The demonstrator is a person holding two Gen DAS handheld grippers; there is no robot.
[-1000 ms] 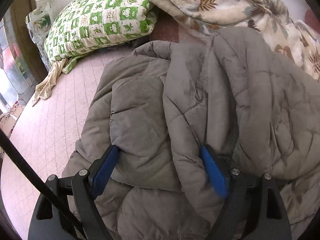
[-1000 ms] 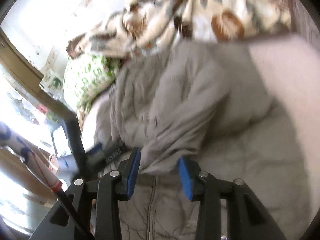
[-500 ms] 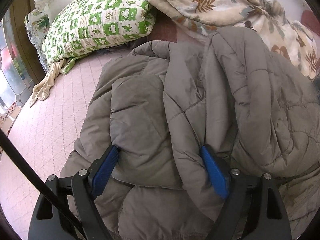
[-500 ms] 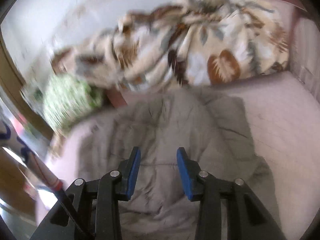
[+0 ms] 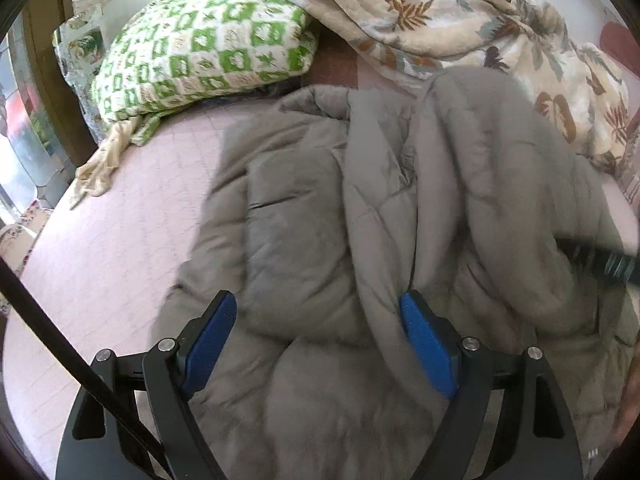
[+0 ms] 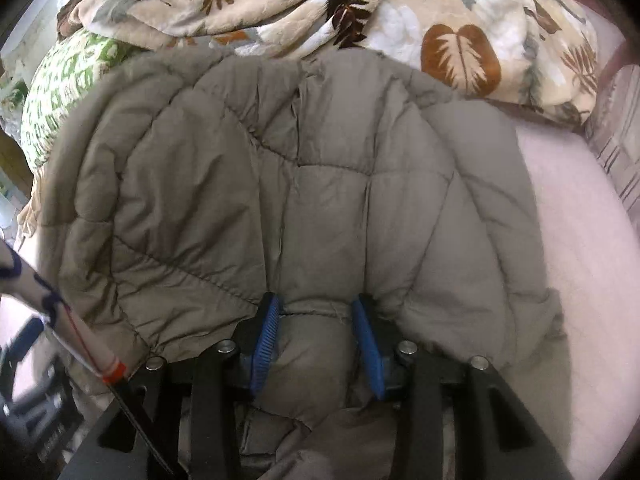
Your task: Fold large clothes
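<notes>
A large grey quilted jacket [image 5: 320,216] lies crumpled on a pink bed [image 5: 120,220]. My left gripper [image 5: 316,324] is open wide, its blue pads pressed down on the jacket's near part, a thick fold between them. In the right wrist view the jacket [image 6: 300,168] fills the middle. My right gripper [image 6: 316,320] has its blue pads closed in on a bunched fold of the jacket's near edge. The right tool's dark body [image 5: 600,258] shows at the right edge of the left wrist view.
A green and white patterned pillow [image 5: 200,60] lies at the back left. A cream leaf-print blanket [image 6: 360,12] is heaped along the back. Bare pink sheet [image 6: 580,260] lies to the jacket's right. A wooden frame and window [image 5: 36,80] stand at the left.
My right gripper swung over and came down onto the jacket, now gripping a fold of it. My left gripper stayed open on the jacket and shifted slightly.
</notes>
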